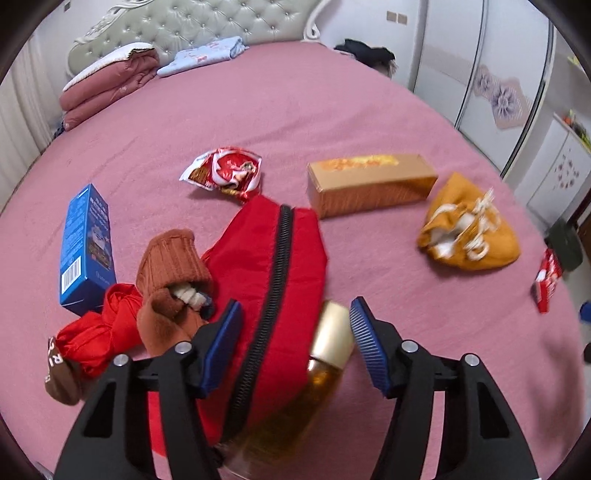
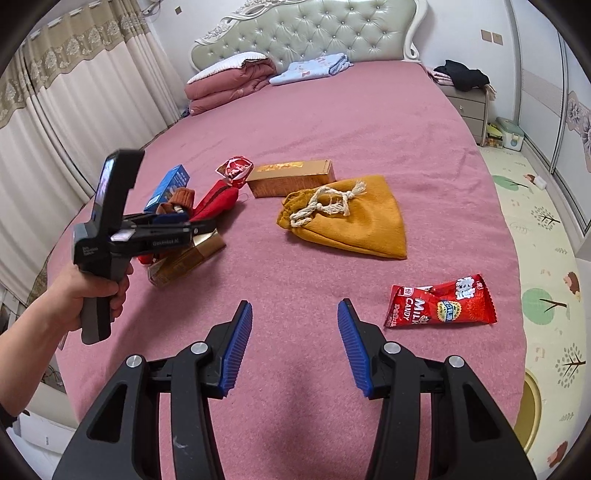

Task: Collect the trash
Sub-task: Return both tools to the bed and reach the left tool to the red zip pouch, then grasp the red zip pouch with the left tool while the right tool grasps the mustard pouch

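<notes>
Because trash is to be collected from a wide bed [image 2: 332, 122] covered in a pink blanket, two black hand-held tongs with ribbed blue pads are held low over its near end. Nearest, the right tongs [image 2: 295, 332] are seen spread, with only bare blanket between the pads; nothing is pinched. Just to their right, near the bed's edge, a flat red foil candy wrapper [image 2: 439, 301] marked "Milk Candy" is lying, probably the piece they are placed for.

To the left, the left tongs [image 1: 293, 341] are gripped by a person's bare hand [image 2: 92, 295] and tilted down over a heap. Their pads are spread, not pressing on anything; between them lie a red zippered fabric pouch [image 1: 273, 258] and an amber glass bottle with a gold cap [image 1: 328, 354], the bottle just beside the right pad. Which of the two is aimed at cannot be told.

Beside the pouch, a brown knitted sock [image 1: 170, 280], a crumpled red cloth [image 1: 99, 332] and an upright blue cardboard box [image 1: 86, 247] are clustered. Farther off, a crumpled red-and-white snack wrapper [image 1: 225, 173], a long gold cardboard box [image 1: 369, 182] and a mustard drawstring bag [image 1: 469, 229] are spread apart. At the far end, folded pink quilts [image 2: 229, 81] are stacked below a tufted pale headboard [image 2: 314, 33].
</notes>
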Available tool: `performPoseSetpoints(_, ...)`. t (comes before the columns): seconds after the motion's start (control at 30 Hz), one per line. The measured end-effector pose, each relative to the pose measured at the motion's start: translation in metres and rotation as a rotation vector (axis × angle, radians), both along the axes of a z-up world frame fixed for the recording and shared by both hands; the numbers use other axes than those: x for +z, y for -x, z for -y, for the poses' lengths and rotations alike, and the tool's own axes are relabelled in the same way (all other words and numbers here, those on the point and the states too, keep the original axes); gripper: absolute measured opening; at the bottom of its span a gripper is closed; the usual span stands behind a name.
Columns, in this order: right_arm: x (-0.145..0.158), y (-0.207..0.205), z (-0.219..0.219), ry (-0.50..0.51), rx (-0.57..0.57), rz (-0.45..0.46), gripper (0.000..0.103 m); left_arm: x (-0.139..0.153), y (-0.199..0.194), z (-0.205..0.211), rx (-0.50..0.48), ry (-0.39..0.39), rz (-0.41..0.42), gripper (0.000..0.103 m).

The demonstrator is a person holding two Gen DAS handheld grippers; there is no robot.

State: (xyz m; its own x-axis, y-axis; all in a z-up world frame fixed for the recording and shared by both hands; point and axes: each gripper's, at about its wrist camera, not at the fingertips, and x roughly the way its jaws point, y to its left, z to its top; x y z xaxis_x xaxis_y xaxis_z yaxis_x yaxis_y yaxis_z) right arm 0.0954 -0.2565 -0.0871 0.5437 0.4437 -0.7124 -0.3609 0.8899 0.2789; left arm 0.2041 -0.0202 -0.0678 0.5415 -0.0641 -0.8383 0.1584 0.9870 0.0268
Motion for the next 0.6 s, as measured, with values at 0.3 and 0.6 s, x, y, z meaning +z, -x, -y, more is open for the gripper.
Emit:
performPoseSetpoints(0.3, -0.002, -0.009, -0.004, -0.003, 0.003, -0.009, 0.048, 0.001, -0.007, -0.027, 0.006, -0.001, -0.010, 0.062)
performPoseSetpoints(0.6, -0.007, -0.020, -0.011, -0.017, 0.010, -0.023, 0.048, -0.006, -0.005, -0.036, -0.009, 0.005, -0.037, 0.035)
